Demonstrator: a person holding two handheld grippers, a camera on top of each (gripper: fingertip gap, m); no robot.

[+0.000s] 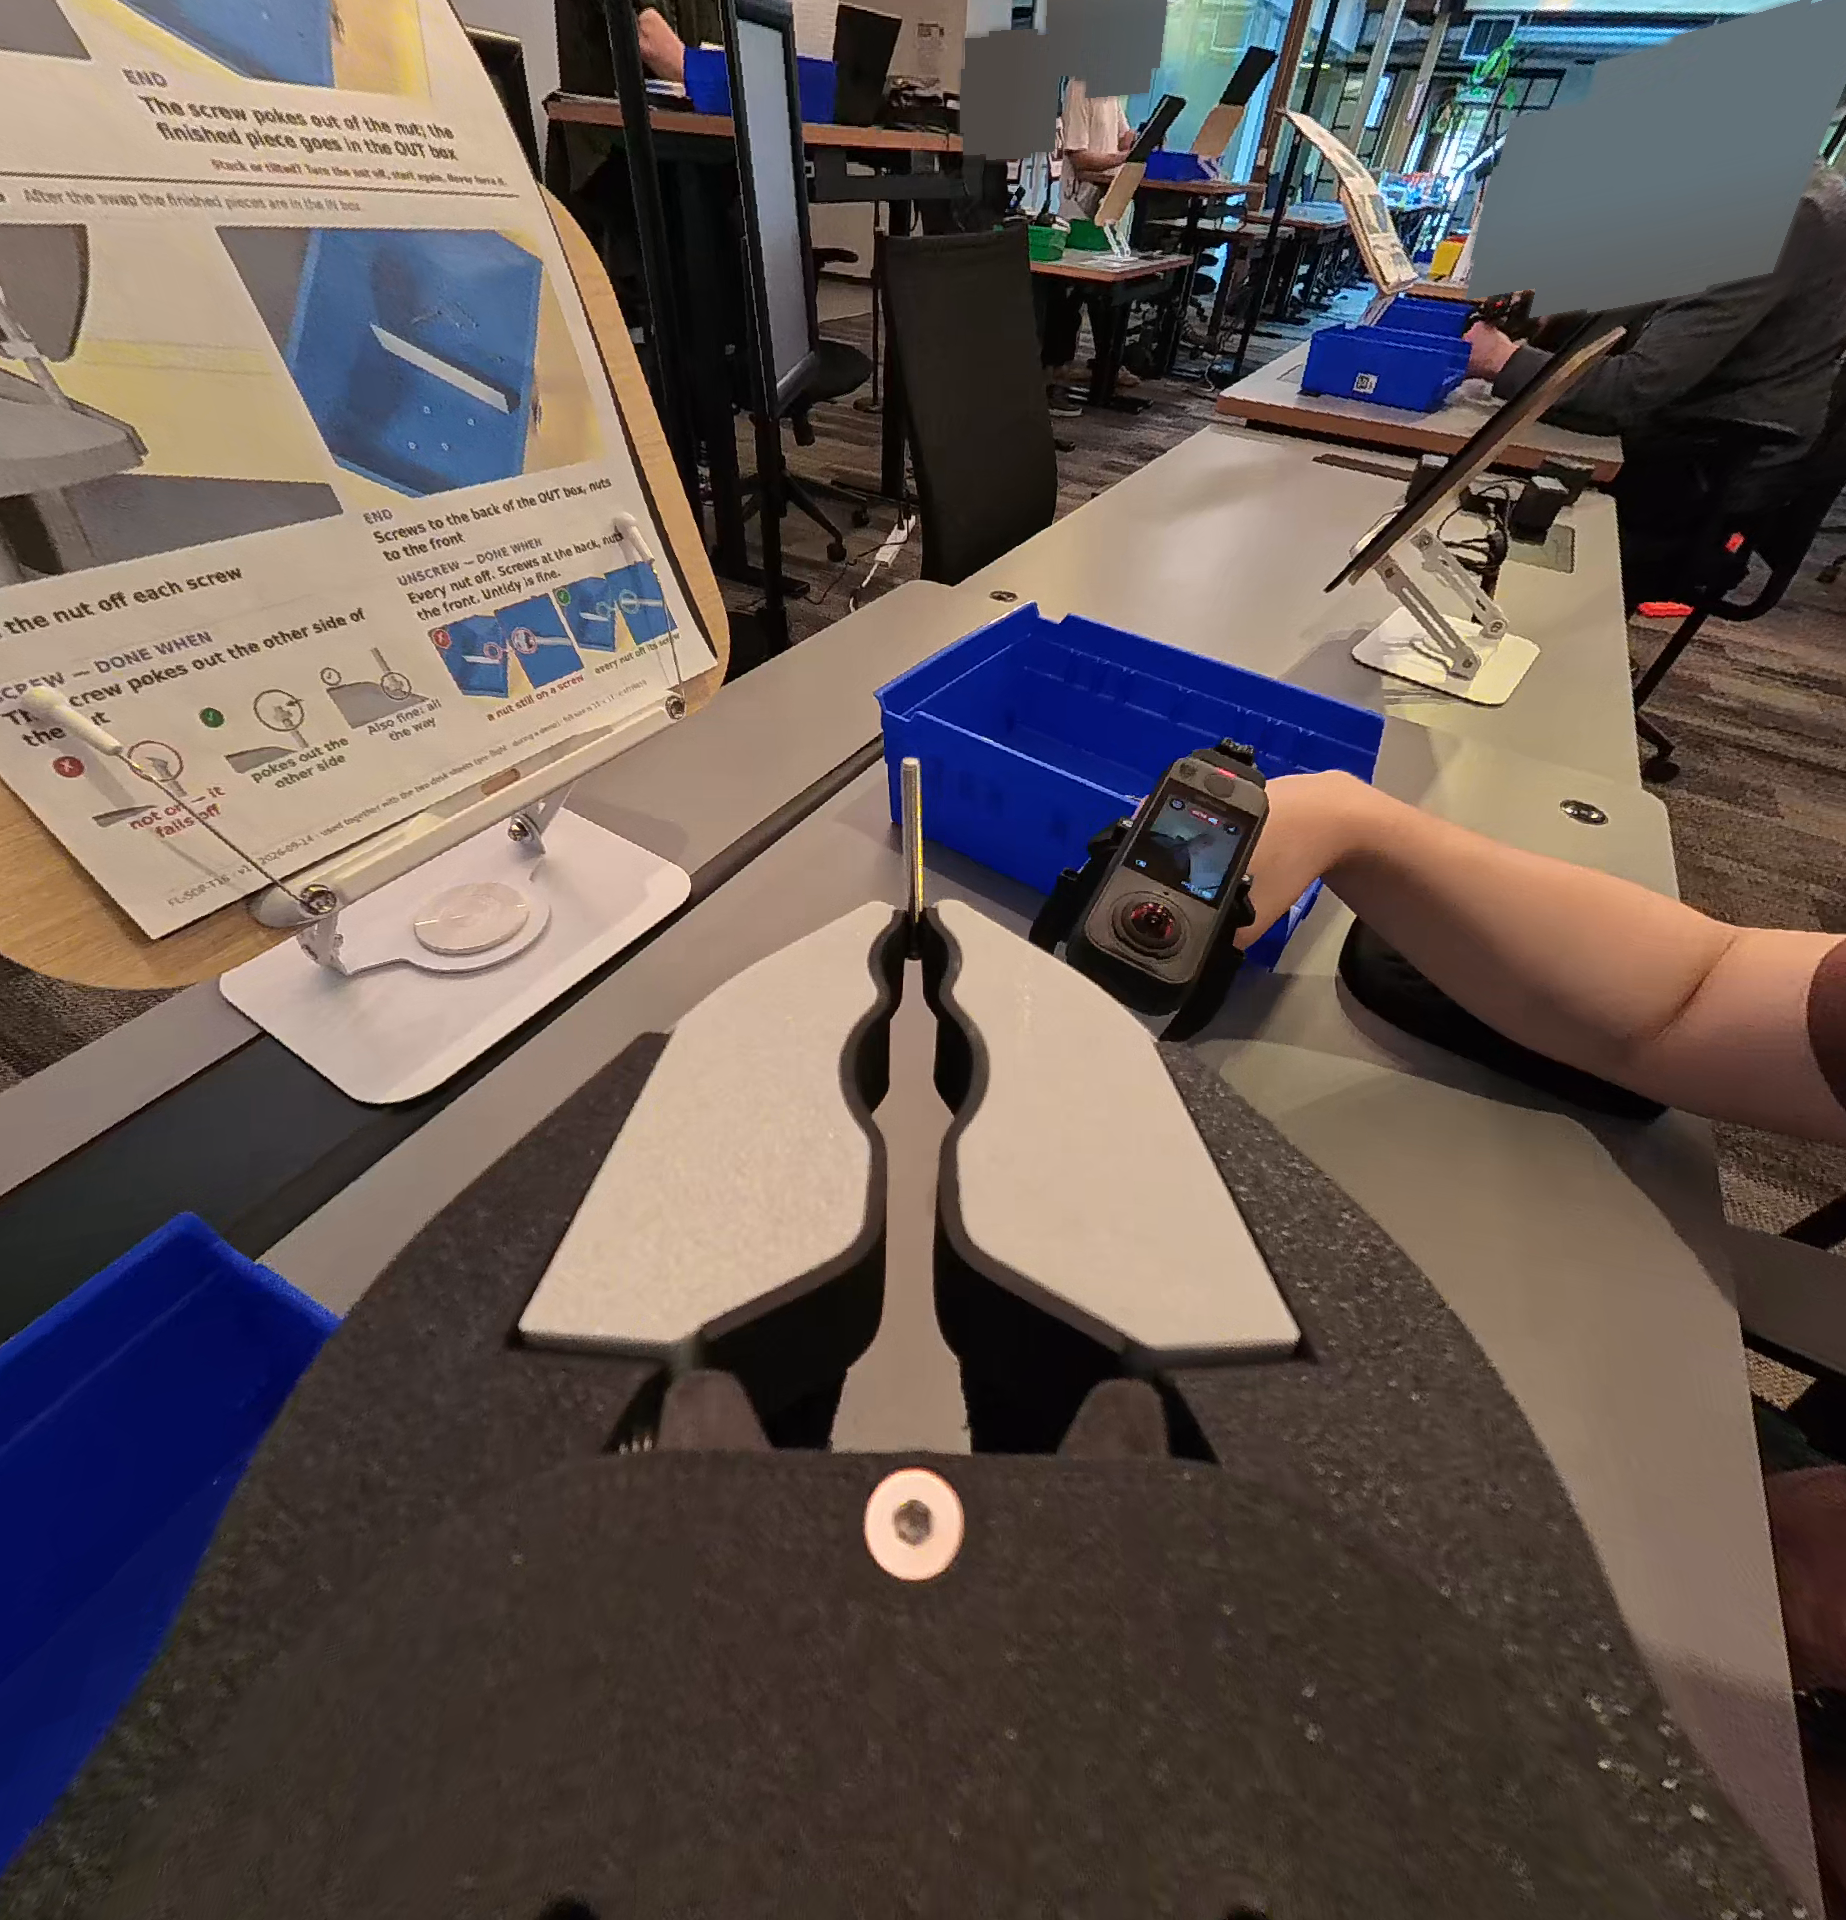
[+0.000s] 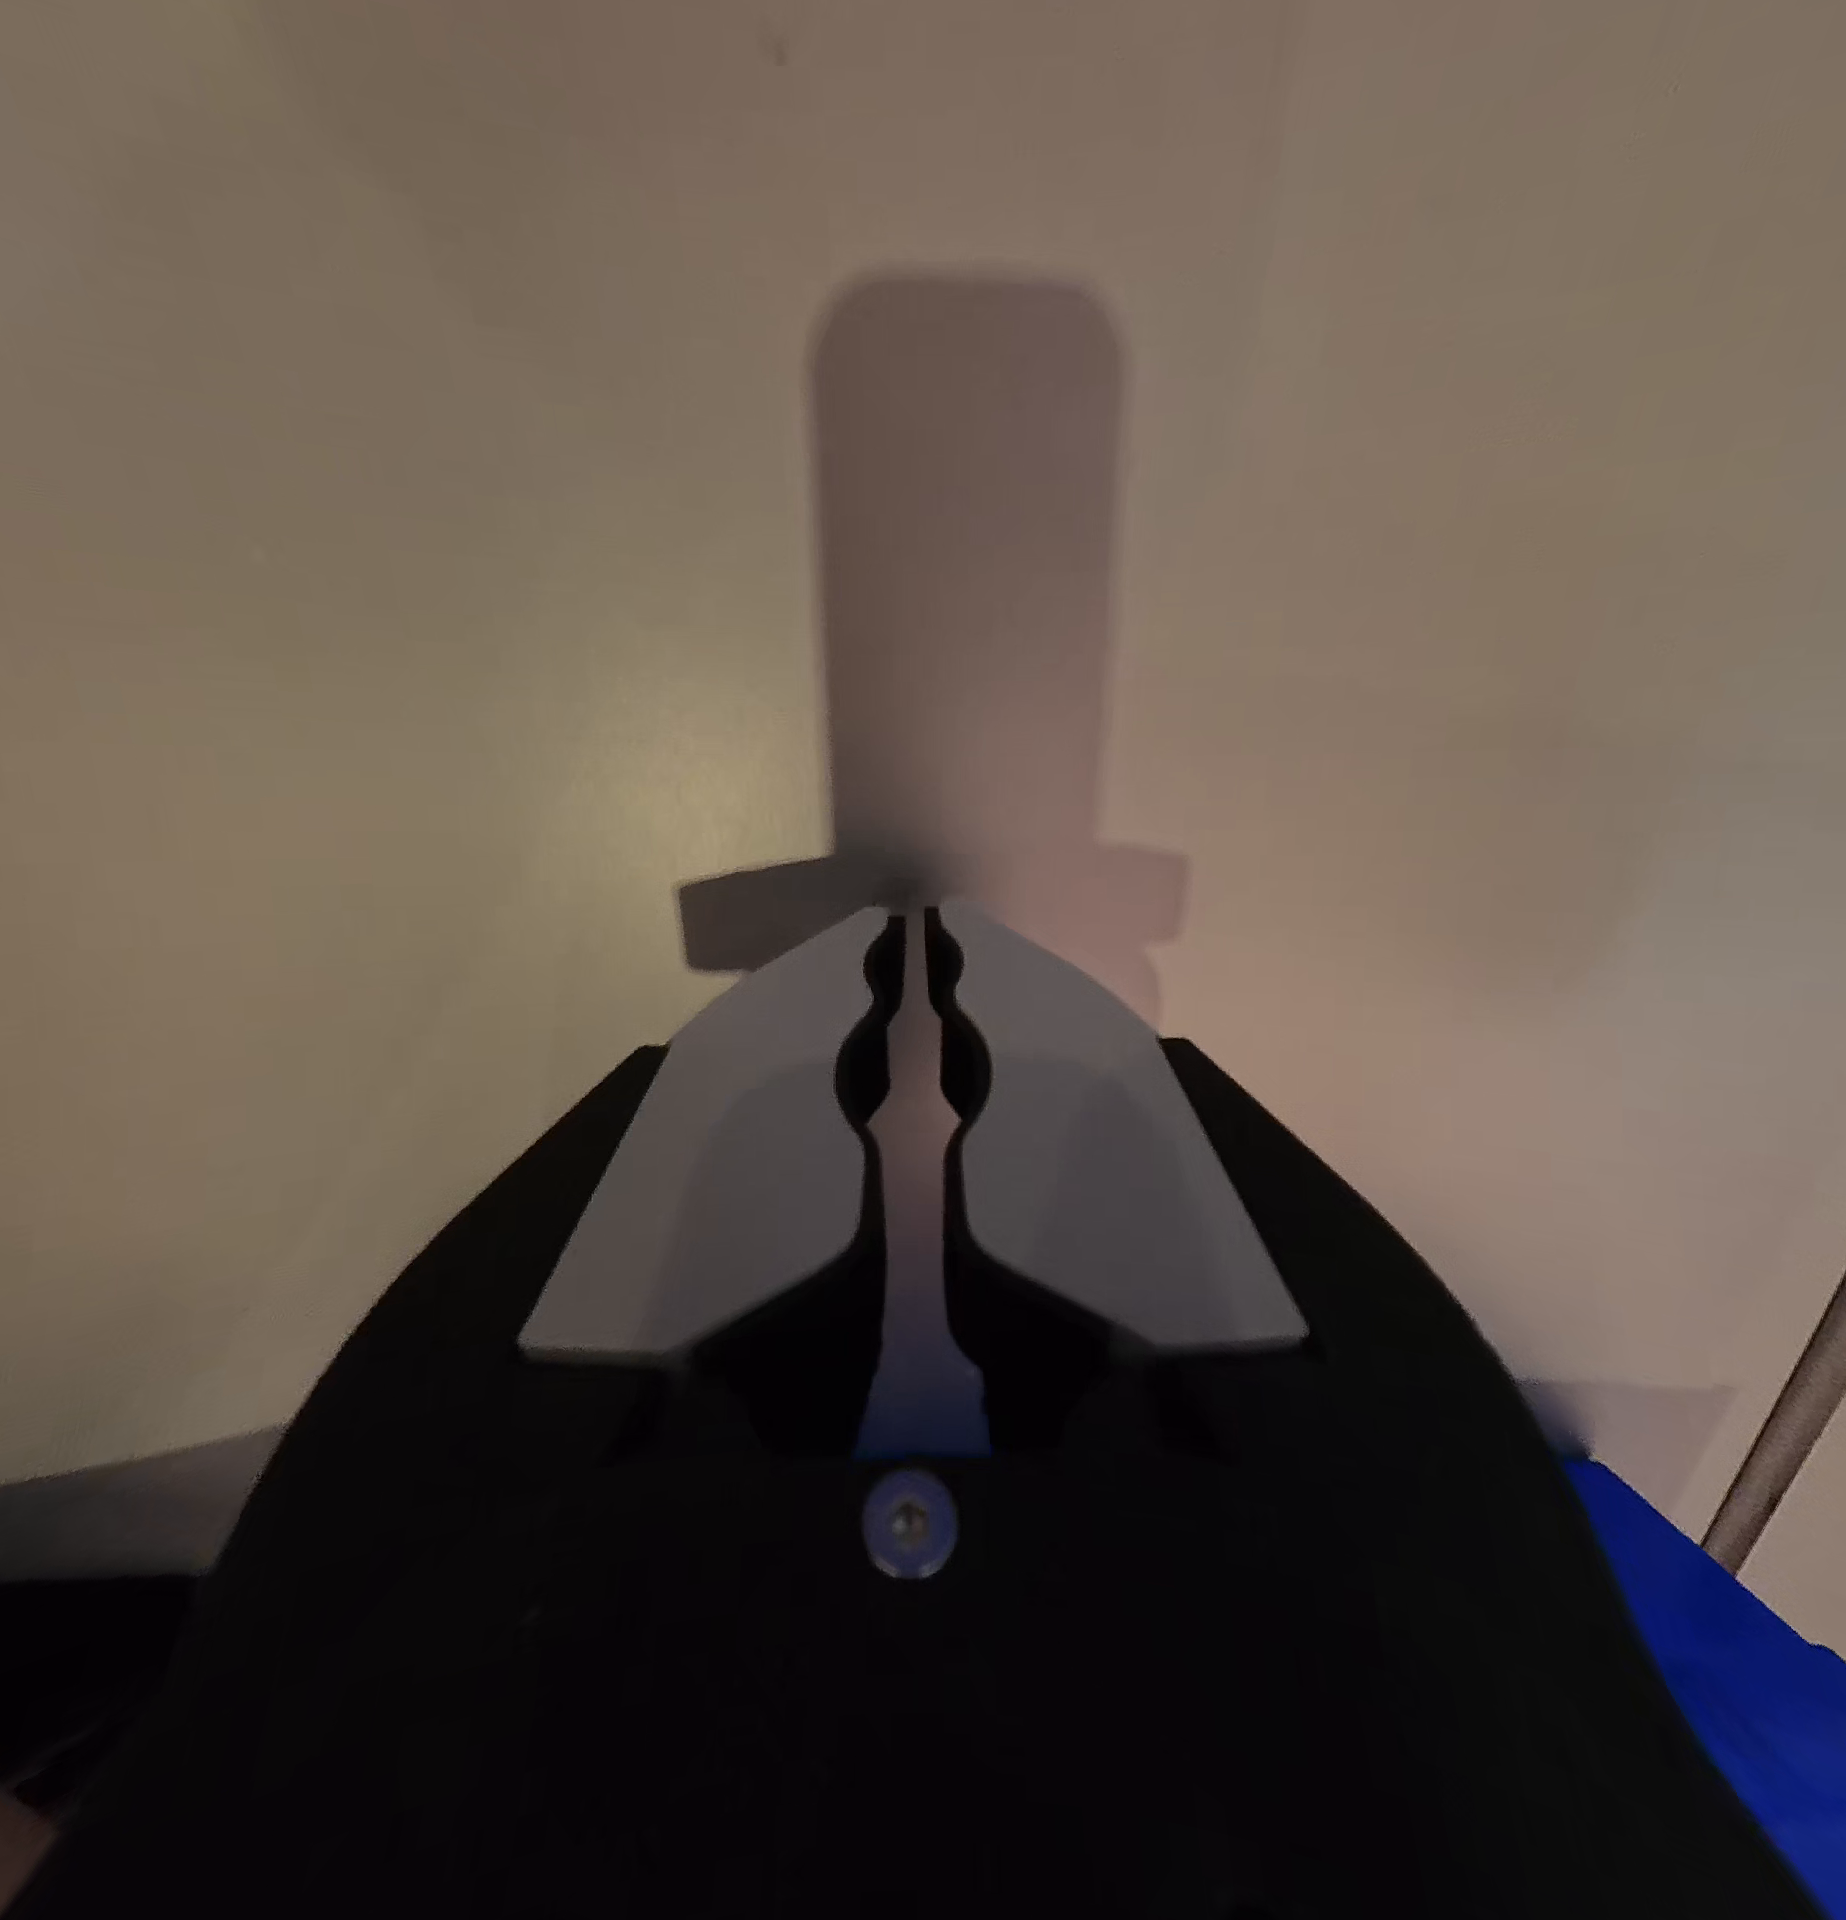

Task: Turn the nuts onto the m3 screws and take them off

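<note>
On a grey desk [image 1: 1262,561] in an open office, the left gripper [image 1: 911,925] pinches an upright screw [image 1: 911,831], with a blue bin [image 1: 1127,717] at one o'clock; the right gripper [image 2: 914,914], nearly pressed together, faces a dim surface, holding nothing I can make out.

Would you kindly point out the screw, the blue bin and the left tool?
screw [image 1: 911,831]: left wrist view, mid-shaft.
blue bin [image 1: 1002,805]: left wrist view, front wall.
left tool [image 1: 917,935]: left wrist view, between fingertips.
</note>
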